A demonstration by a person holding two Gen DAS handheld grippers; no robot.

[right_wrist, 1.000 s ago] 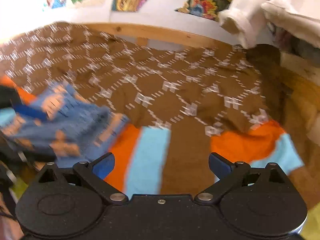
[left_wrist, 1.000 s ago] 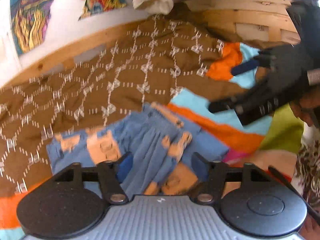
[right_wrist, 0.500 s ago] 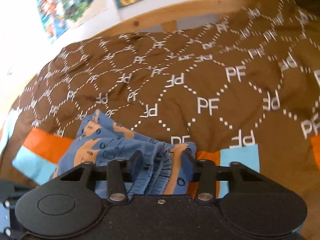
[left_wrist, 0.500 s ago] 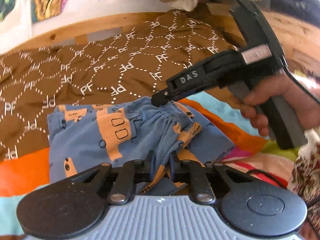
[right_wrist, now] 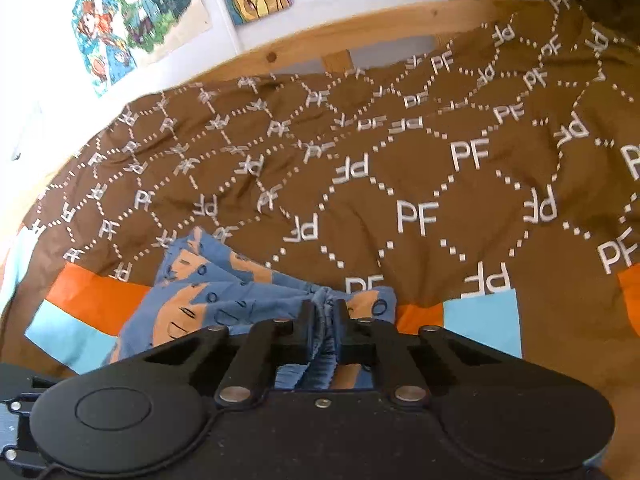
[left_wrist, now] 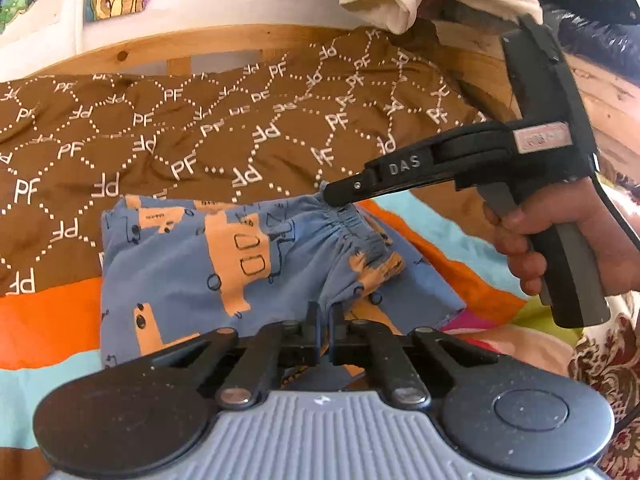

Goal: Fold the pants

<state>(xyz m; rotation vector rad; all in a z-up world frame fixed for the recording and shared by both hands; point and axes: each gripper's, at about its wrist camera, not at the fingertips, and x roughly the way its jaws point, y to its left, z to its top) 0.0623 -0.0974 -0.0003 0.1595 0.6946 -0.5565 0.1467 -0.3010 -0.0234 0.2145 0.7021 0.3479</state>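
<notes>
Between the closed pads of the left hand-held gripper (left_wrist: 325, 330), a pinch of the pants (left_wrist: 192, 276) is held, while the jaws of the right hand-held gripper (right_wrist: 324, 330) are seen closing on a bunched fold of the gathered waistband. The pants are small, of blue cloth printed with orange vehicles outlined in dark line, and are spread on the bed just ahead of both tools, partly on the brown blanket (right_wrist: 420, 168) lettered PF and partly on a striped sheet (left_wrist: 44, 312) of orange and light blue. In the left wrist view the tip of the right hand-held gripper is seen at the far end of the waistband, held by a hand (left_wrist: 560, 248). The near edge of the pants is hidden behind both tool bodies, and the legs cannot be told apart.
</notes>
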